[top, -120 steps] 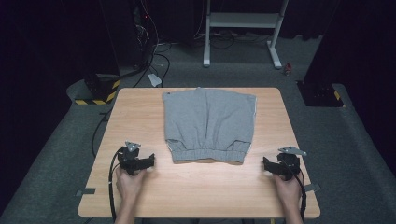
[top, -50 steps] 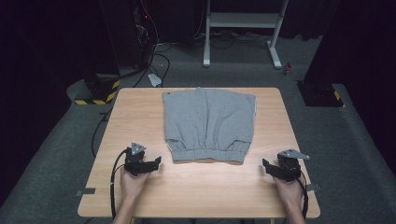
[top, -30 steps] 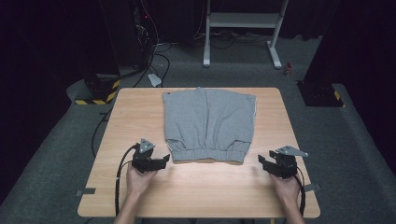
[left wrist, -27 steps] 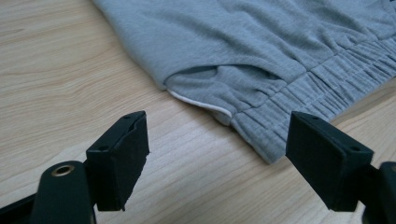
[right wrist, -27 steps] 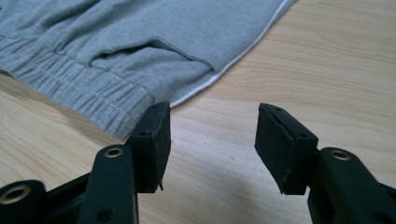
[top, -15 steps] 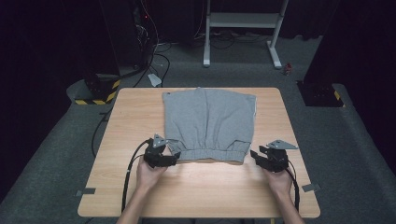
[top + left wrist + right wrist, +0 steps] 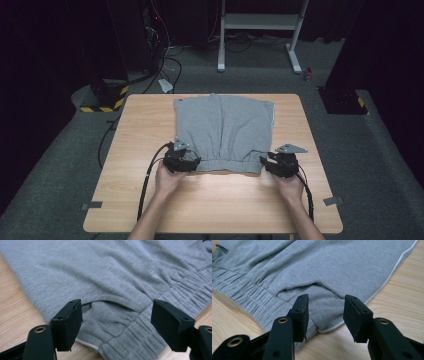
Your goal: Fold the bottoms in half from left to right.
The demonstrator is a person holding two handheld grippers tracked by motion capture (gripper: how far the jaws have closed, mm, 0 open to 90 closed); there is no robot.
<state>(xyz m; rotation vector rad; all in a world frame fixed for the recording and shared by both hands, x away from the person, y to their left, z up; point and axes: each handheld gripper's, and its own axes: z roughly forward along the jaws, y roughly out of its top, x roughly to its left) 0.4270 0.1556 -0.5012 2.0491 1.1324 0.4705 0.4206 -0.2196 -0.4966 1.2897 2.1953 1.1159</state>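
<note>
Grey shorts (image 7: 222, 127) lie flat on the wooden table (image 7: 145, 125), elastic waistband toward the person. My left gripper (image 7: 195, 163) is at the waistband's left corner. In the left gripper view its jaws (image 7: 116, 307) stand wide on either side of the pocket opening and waistband (image 7: 130, 337); they have just been closing a little, and the pads do not press the cloth. My right gripper (image 7: 265, 161) is at the right corner. In the right gripper view it (image 7: 326, 300) straddles the hem corner of the shorts (image 7: 324, 265); it has just been closing and is still open.
Bare wood lies in front of the waistband (image 7: 220, 200) and on both sides of the shorts. Cables (image 7: 147, 180) trail from the grippers toward the near edge. Tape marks (image 7: 332, 201) sit near the front corners. Beyond the table are dark floor and a white stand (image 7: 260, 22).
Both hands have slid inward and forward from the table's near corners to the shorts' waistband corners. The right jaws stand narrower than before.
</note>
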